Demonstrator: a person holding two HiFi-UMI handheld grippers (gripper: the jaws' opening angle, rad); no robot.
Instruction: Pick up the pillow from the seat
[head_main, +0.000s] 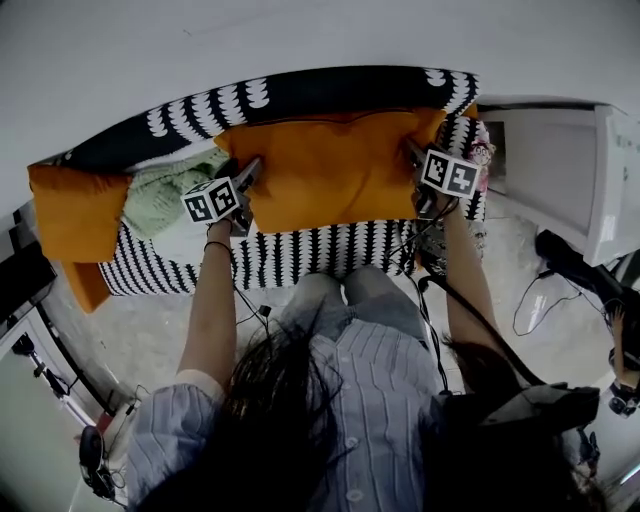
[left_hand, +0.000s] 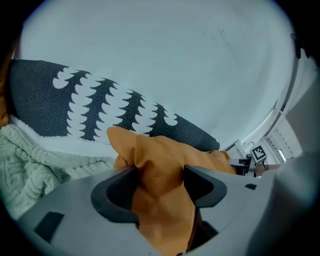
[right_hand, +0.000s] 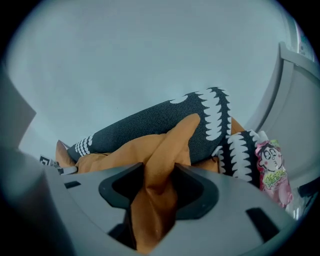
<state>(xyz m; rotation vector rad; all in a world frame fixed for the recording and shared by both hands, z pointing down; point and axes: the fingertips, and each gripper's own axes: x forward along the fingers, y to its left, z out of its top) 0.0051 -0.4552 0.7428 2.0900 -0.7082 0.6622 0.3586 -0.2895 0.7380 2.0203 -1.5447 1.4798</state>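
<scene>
Backrest (head_main: 330, 92) and wall (head_main: 300, 40) close off room behind the pillow (head_main: 335, 170).

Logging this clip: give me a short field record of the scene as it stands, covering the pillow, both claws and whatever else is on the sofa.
pillow: orange, lying along the sofa seat against the backrest
left claw: shut on the pillow's left end, fabric bunched between the jaws
right claw: shut on the pillow's right end
lifted: apparently not yet
also there: orange cushion at the left end, green knit blanket beside it

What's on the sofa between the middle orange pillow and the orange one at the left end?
A pale green knitted blanket lies bunched between the middle pillow and the left pillow, seen in the head view.
</scene>
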